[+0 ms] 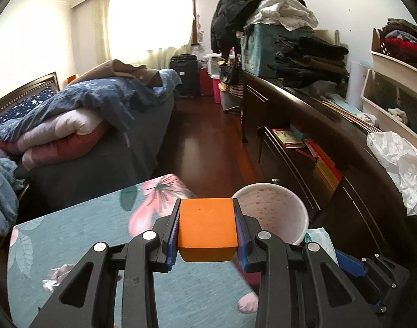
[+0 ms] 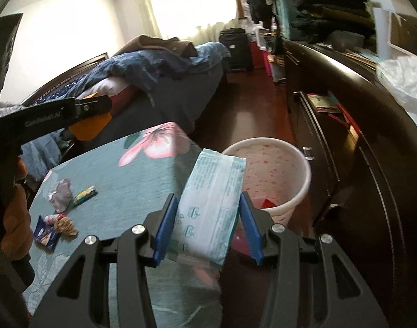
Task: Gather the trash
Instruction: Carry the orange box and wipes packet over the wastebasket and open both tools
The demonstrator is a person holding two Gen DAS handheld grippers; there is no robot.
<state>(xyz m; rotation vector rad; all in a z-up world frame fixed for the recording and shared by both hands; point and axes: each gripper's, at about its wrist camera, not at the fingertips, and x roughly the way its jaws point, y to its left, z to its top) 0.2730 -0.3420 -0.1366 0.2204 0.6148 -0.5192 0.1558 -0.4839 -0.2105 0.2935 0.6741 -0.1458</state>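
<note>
Left claw (image 1: 207,229) clamped on an orange foam block (image 1: 207,228), above the edge of the floral teal surface (image 1: 99,224), beside the white speckled bin (image 1: 277,213) on the floor

Right claw (image 2: 208,218) gripping a pale green tissue pack (image 2: 212,205), tilted toward the bin's rim

On the surface: crumpled silver wrapper (image 2: 61,194), yellow-green wrapper (image 2: 84,195), blue snack packet (image 2: 45,236), brown scrap (image 2: 66,225)

Something red lying inside the bin

White lettering reading roughly "GenRobot.AI" runs along the black arm of the left hand-held gripper (image 2: 93,106), left side of the right-wrist frame. Print on the wipes packet (image 2: 211,205) is too blurred to read.
</note>
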